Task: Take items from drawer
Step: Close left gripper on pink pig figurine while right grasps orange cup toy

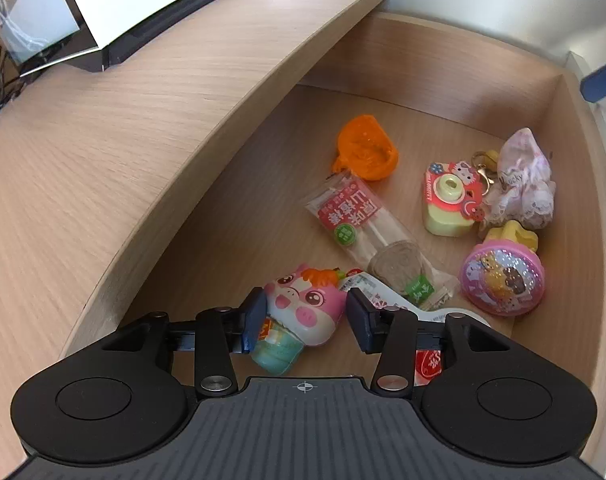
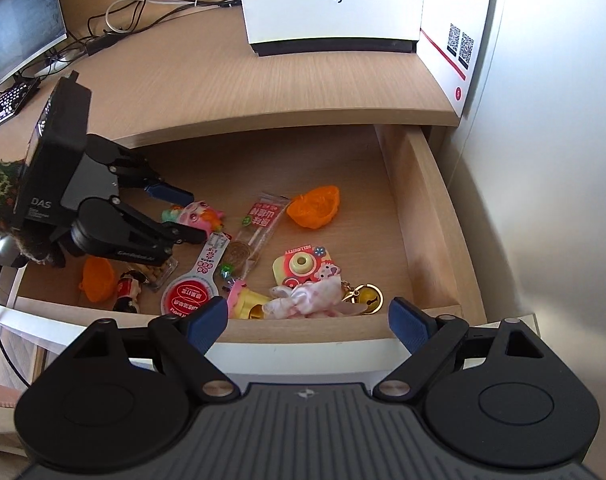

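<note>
The wooden drawer [image 1: 423,52] [image 2: 423,200] stands pulled out and holds several small items. Near its left side lies a pink pig toy [image 1: 303,308] [image 2: 213,216]. My left gripper [image 1: 303,312] [image 2: 195,216] is open, low in the drawer, with one finger close on each side of the pig. Further in lie an orange cup [image 1: 365,148] [image 2: 315,206], a clear snack packet [image 1: 363,224] [image 2: 259,220], a toy camera [image 1: 451,200] [image 2: 303,266], a pink round case [image 1: 503,280] and a lace cloth [image 1: 521,180] [image 2: 307,296]. Above the drawer's front edge, my right gripper [image 2: 307,316] is open and holds nothing.
A white box [image 2: 331,0] stands on the desk top [image 2: 223,80] behind the drawer. A monitor [image 2: 15,20], a keyboard [image 2: 3,108] and cables lie at the far left. A second orange piece [image 2: 99,278], a small figurine [image 2: 129,286] and a gold bell [image 2: 367,298] sit near the drawer front.
</note>
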The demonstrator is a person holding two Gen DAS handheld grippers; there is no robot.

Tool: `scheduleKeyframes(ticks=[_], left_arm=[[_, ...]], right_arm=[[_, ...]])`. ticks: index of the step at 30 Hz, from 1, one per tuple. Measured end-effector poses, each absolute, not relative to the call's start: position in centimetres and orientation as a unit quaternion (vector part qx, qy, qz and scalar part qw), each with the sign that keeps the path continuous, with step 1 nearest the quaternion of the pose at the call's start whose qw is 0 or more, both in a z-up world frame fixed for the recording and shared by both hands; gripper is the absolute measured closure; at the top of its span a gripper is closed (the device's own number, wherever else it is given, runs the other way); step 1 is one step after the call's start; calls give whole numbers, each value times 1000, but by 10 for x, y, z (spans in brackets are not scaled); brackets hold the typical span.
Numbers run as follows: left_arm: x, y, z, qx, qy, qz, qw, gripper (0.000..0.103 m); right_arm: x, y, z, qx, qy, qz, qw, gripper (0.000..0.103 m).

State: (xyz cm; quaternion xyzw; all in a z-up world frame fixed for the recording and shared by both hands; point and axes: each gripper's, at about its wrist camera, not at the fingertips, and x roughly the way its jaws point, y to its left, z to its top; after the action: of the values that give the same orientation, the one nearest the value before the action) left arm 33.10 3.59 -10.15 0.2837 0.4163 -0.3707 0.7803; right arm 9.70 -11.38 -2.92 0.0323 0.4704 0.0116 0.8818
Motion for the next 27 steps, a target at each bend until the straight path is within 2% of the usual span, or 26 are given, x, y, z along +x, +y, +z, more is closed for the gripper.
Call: scheduleKeyframes(ticks=[4,8,16,21,27], left_arm=[[333,43,-102,267,420,-370,784,52],[340,61,-100,210,442,-351,798,53],[343,73,-103,190,442,-337,809,52],[354,86,-102,133,460,-319,818,52],[358,67,-98,106,471,-300,823,52]], right_arm=[[98,-110,-31,28,474,9,880,14],[99,-109,-31,25,475,7,879,14],[97,-106,-32,21,476,0,879,14],[95,-102,-32,11,473,-1,881,14],[98,-98,-39,-1,472,-9,882,14]])
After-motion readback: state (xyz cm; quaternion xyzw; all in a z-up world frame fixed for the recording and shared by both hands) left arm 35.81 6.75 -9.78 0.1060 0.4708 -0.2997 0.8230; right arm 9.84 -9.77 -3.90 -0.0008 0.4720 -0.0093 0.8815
